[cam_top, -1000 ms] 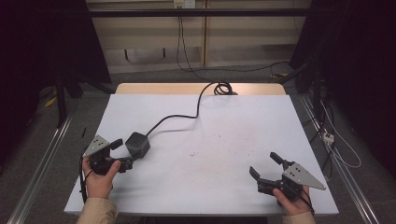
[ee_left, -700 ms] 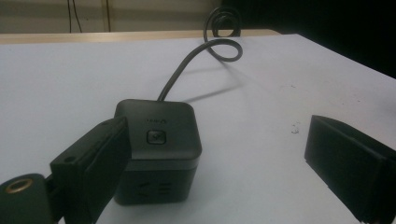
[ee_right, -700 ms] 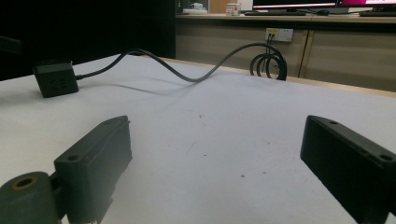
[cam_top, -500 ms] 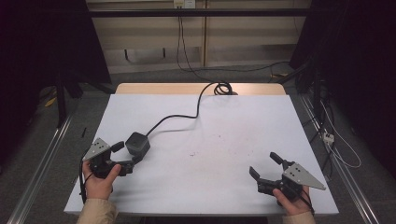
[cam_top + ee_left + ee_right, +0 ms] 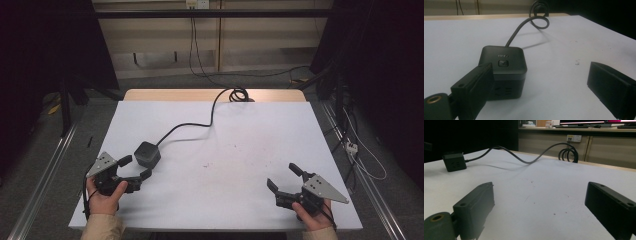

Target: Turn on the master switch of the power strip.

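Cube socket (image 5: 147, 153) sits just beyond left gripper (image 5: 134, 168), seemingly untouched.

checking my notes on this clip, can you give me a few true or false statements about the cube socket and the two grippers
1. The left gripper is shut on the black cube socket. False: its jaws stand open, with the cube just ahead of them on the table.
2. A black cable runs from the cube to a coil at the table's far edge. True.
3. The right gripper holds the cable. False: it is open over bare white table, far from the cable.
4. The cube has a button on its top face. True, seen in the left gripper view.
5. The cube lies near the person's right hand. False: it is by the left hand.
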Action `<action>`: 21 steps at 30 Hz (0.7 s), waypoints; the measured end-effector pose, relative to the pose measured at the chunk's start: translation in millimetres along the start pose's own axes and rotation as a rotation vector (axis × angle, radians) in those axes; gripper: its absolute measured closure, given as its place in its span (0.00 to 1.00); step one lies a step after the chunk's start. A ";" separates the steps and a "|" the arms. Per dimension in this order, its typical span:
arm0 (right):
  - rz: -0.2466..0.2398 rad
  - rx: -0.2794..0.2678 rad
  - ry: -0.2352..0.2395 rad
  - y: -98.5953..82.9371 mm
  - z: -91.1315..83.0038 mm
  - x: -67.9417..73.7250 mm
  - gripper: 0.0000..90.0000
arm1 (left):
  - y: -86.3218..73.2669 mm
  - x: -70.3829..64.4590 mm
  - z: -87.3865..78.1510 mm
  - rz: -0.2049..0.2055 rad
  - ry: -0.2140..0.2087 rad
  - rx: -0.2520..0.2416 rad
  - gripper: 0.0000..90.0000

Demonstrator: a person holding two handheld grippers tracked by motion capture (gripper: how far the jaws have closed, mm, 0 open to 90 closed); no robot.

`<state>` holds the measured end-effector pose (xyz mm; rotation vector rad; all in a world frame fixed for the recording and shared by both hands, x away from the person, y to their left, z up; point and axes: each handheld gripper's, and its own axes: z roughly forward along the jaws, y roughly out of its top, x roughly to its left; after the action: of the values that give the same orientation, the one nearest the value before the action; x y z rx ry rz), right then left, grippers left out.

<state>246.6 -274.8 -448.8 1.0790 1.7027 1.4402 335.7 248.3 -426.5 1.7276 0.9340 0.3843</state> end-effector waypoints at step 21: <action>0.002 0.001 0.002 -0.5 0.0 -0.4 0.09 | -10.8 4.0 -6.6 0.000 -0.012 0.006 0.08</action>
<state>246.7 -275.2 -449.2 1.0805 1.7043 1.4426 329.7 256.8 -434.7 1.7330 0.9279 0.3713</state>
